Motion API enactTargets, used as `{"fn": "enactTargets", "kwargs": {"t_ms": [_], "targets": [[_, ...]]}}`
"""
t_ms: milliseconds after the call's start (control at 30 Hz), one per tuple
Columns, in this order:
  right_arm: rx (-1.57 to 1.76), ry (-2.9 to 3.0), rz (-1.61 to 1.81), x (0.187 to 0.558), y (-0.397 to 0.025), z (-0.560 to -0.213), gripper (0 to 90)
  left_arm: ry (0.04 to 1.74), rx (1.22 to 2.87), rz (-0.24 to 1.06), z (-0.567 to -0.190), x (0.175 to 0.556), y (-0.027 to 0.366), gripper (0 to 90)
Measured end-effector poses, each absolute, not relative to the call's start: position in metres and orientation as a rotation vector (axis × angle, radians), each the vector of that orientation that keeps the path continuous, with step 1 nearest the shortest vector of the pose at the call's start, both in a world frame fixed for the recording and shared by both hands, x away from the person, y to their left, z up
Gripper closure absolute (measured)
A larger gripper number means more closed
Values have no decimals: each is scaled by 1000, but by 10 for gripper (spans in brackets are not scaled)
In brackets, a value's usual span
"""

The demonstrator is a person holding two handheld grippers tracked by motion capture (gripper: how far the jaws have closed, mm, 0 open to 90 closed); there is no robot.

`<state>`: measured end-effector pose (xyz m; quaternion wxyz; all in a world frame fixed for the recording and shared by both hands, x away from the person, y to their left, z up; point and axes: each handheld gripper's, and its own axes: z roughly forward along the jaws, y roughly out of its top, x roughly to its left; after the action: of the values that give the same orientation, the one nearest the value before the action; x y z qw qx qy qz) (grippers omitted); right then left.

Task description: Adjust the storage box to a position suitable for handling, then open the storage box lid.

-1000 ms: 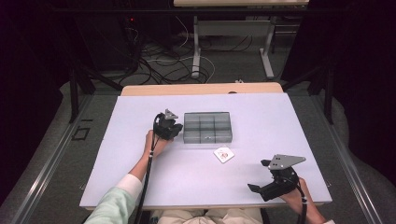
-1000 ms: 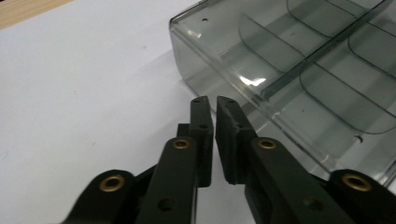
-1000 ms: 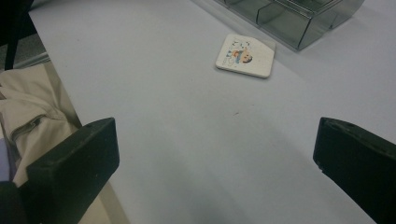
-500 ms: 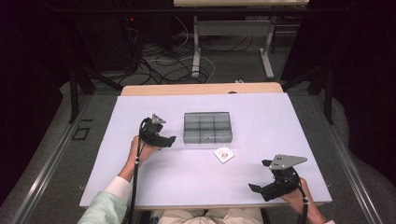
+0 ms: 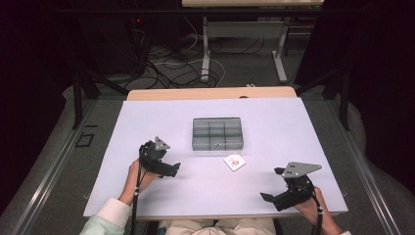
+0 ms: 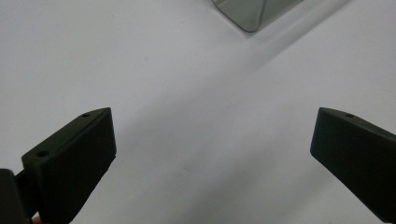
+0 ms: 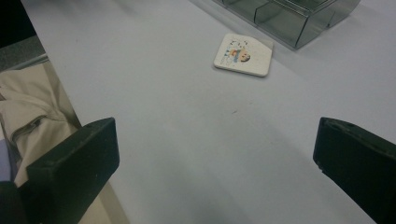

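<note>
A person seated at a white table (image 5: 147, 122) holds a two-jaw gripper in each hand. The left gripper (image 5: 172, 169) hovers over bare tabletop left of a clear compartment tray (image 5: 217, 133), jaws spread wide and gripping nothing; a corner of the tray (image 6: 252, 11) shows at the top of the left gripper view. The right gripper (image 5: 270, 198) sits near the table's front right edge, its jaws likewise spread and empty. A small square illustrated card (image 5: 234, 162) lies flat just in front of the tray, apart from both grippers; the right gripper view shows the card (image 7: 243, 54) beyond its open jaws.
</note>
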<state>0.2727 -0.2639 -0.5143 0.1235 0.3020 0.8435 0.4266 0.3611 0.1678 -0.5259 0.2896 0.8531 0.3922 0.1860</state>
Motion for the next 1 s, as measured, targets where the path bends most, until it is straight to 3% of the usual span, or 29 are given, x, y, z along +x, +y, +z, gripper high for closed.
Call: {"fn": "enactTargets", "kwargs": {"t_ms": [500, 1000], "targets": [[887, 2472, 1226, 274, -262, -515, 0, 1021, 2242, 550, -523, 329, 173, 1], [869, 2480, 1232, 274, -258, -516, 0, 994, 2257, 504, -523, 319, 175, 1]]}}
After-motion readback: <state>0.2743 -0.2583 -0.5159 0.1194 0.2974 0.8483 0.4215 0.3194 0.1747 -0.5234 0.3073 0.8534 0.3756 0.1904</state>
